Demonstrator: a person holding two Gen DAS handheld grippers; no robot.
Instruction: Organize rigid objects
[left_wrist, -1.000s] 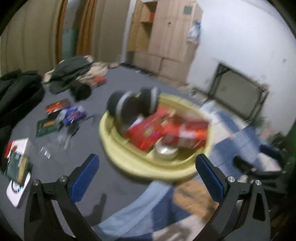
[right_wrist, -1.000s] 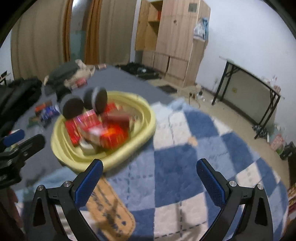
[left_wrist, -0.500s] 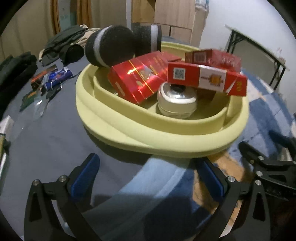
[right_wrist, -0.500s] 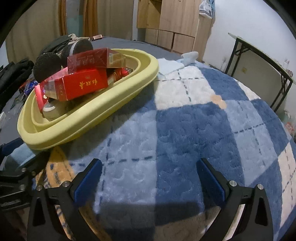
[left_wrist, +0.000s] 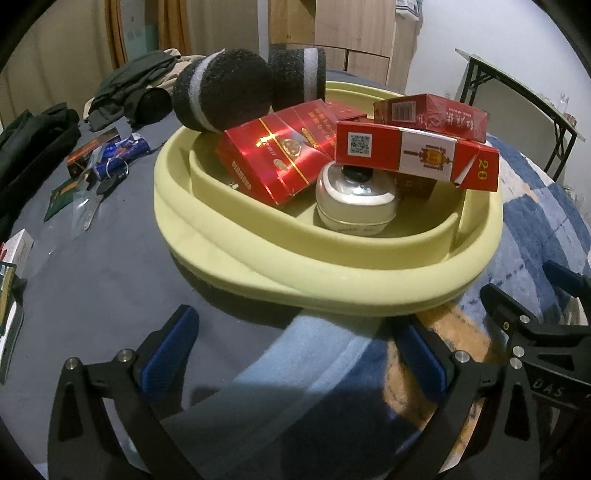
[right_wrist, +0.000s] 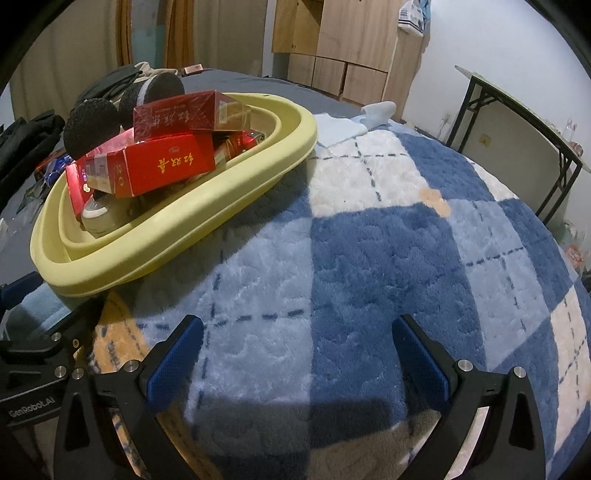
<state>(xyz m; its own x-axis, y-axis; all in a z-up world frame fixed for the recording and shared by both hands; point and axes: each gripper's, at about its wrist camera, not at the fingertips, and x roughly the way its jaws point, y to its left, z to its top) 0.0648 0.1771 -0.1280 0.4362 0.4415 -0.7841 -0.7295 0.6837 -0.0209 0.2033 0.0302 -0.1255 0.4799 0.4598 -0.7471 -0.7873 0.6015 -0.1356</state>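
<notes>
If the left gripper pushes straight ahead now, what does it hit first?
Most likely the near rim of the yellow basin. The left gripper is open, low over the bed, pointing straight at it.

Stood in a dim room with a white wall (right_wrist: 491, 33) at the right. Held a wooden cupboard (right_wrist: 340, 40) with drawers against the far wall, beige curtains (right_wrist: 48, 55) at the left. Showed a folding table (right_wrist: 524, 122) with black legs beside the wall, a blue and white checked blanket (right_wrist: 369, 240) spread in front.
</notes>
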